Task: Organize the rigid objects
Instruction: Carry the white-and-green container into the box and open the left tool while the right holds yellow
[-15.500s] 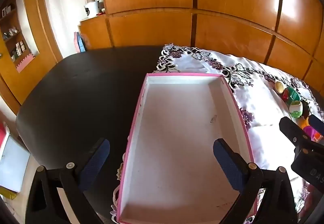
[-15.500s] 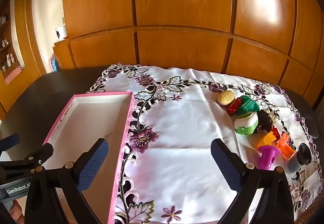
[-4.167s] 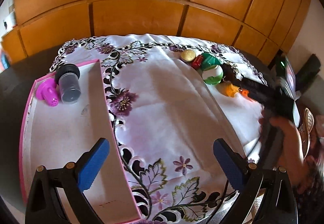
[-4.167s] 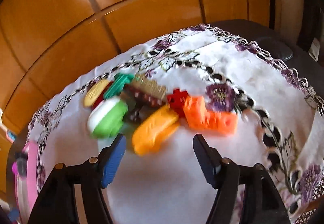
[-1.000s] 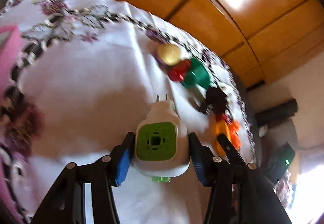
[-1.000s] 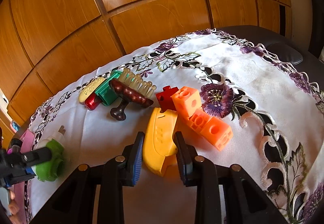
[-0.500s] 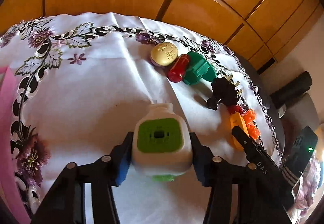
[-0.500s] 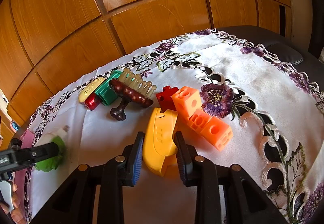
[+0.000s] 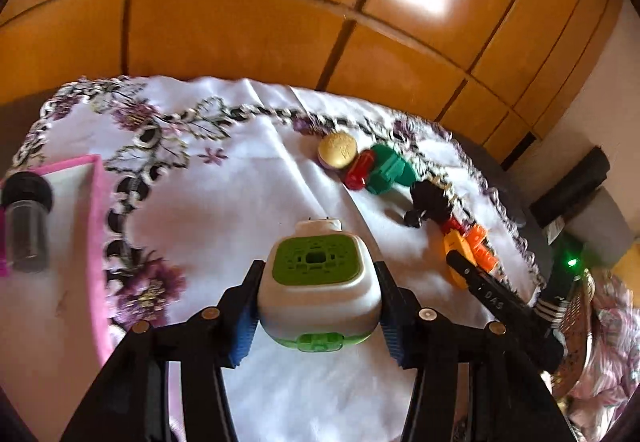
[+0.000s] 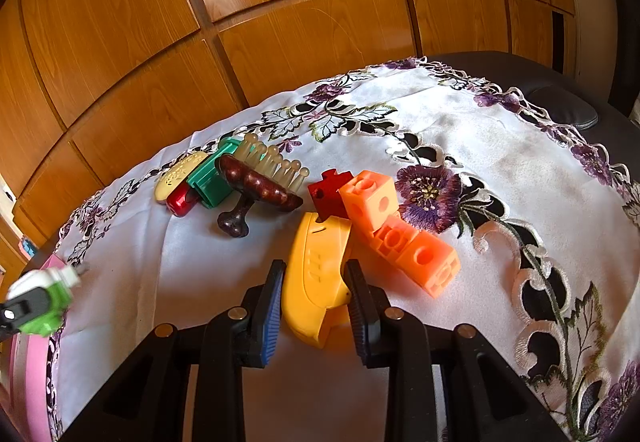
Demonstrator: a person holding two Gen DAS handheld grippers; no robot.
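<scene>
Blue-padded jaws of the left gripper (image 9: 318, 316) are clenched on a white-and-green plug-in device (image 9: 319, 284), held above the embroidered tablecloth (image 9: 224, 210). Over to the side, the pink tray (image 9: 96, 226) holds a black-capped jar (image 9: 25, 220). The right gripper (image 10: 316, 300) has its jaws clamped on a yellow plastic piece (image 10: 318, 270) resting on the cloth, touching the orange blocks (image 10: 400, 232) and a red block (image 10: 330, 194). Beyond sit a brown massage brush (image 10: 256, 184), a green piece (image 10: 210, 176), a red capsule (image 10: 182, 200) and a cream disc (image 10: 176, 174).
</scene>
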